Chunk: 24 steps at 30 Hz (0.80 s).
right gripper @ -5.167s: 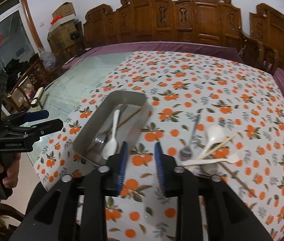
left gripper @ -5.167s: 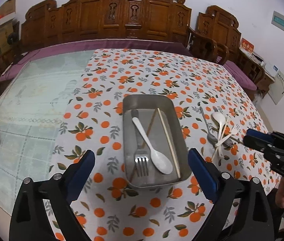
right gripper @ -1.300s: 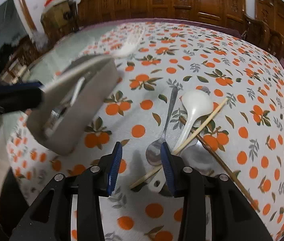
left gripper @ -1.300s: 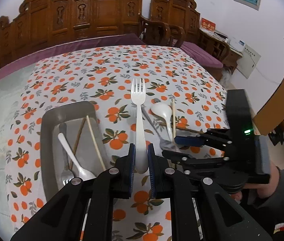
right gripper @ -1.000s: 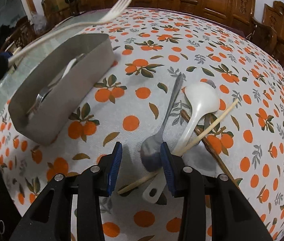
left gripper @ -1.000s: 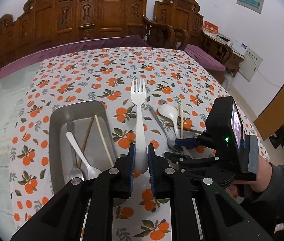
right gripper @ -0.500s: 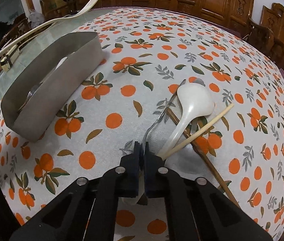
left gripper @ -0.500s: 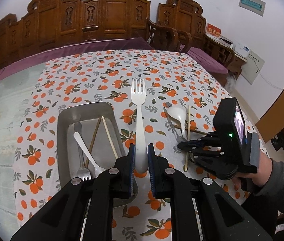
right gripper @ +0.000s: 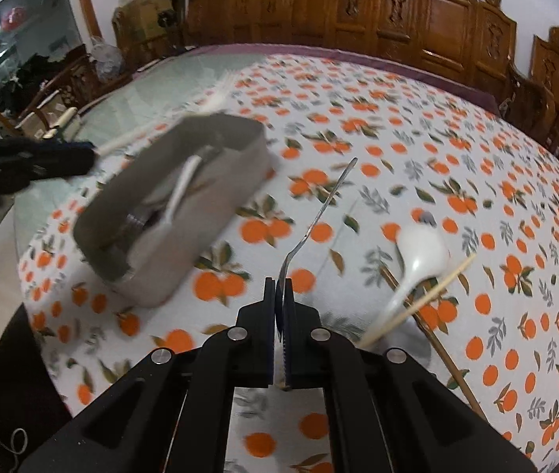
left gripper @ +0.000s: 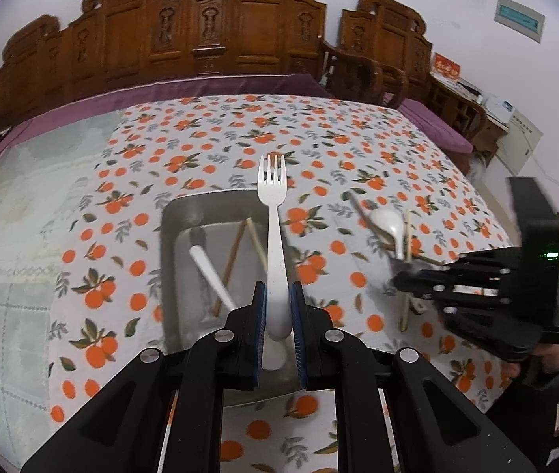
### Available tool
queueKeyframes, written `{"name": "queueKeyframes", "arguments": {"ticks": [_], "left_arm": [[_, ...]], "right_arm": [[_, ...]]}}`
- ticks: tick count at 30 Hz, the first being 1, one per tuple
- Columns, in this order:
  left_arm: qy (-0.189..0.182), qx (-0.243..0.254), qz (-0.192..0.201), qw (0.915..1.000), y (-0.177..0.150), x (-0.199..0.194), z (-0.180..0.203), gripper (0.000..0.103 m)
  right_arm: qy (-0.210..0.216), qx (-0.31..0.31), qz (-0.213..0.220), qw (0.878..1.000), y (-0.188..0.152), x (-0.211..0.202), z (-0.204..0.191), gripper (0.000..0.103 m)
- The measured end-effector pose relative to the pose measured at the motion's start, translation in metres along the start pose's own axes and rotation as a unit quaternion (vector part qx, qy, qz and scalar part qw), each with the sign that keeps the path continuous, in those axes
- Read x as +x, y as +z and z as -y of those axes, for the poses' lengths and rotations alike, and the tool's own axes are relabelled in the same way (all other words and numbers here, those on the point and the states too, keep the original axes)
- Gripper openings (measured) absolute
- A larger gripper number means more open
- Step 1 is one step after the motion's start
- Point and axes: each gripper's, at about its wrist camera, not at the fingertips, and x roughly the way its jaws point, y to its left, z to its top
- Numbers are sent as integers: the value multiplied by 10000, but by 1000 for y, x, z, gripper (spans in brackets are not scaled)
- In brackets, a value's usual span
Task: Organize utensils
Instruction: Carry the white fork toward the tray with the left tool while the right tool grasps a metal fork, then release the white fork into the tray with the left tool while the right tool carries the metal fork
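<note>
My left gripper [left gripper: 278, 317] is shut on a white plastic fork [left gripper: 273, 213], held tines-forward over the right side of a metal tray [left gripper: 169, 236]. The tray holds a white spoon [left gripper: 212, 276], a metal fork and chopsticks [left gripper: 236, 252]. My right gripper [right gripper: 279, 307] is shut on the bowl of a metal spoon [right gripper: 320, 213], lifted off the cloth with its handle pointing away. In the right wrist view the tray [right gripper: 200, 213] lies to the left, with the left gripper [right gripper: 42, 157] beyond it. A white ceramic spoon [right gripper: 417, 264] and chopsticks [right gripper: 417, 299] lie on the cloth at right.
The table carries an orange-print cloth [left gripper: 318, 138] on its right part and bare glass [left gripper: 23, 197] on its left. Carved wooden chairs [left gripper: 200, 31] line the far side. The right gripper [left gripper: 496, 295] and the hand holding it are at the right of the left wrist view.
The right gripper has lifted the metal spoon off the cloth and swung toward the tray. The left gripper has carried the white fork leftward, now over the tray.
</note>
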Motion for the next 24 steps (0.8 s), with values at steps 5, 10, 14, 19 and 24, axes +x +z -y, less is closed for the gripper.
{"name": "queueKeyframes", "arguments": {"ticks": [5, 10, 14, 19, 24], "left_arm": [[150, -147, -163, 9996, -8, 9, -16, 11], [250, -273, -300, 9989, -15, 22, -29, 11], [316, -375, -439, 9978, -18, 35, -38, 11], [320, -455, -565, 9968, -17, 45, -43, 11], [288, -515, -635, 9962, -14, 52, -47, 12]], "right_arm": [[163, -123, 110, 9997, 13, -9, -22, 4], [306, -220, 171, 9991, 23, -15, -40, 4], [411, -289, 192, 9986, 30, -17, -53, 4], [468, -347, 171, 9982, 36, -15, -62, 4], [482, -372, 152, 9980, 39, -12, -65, 4]]}}
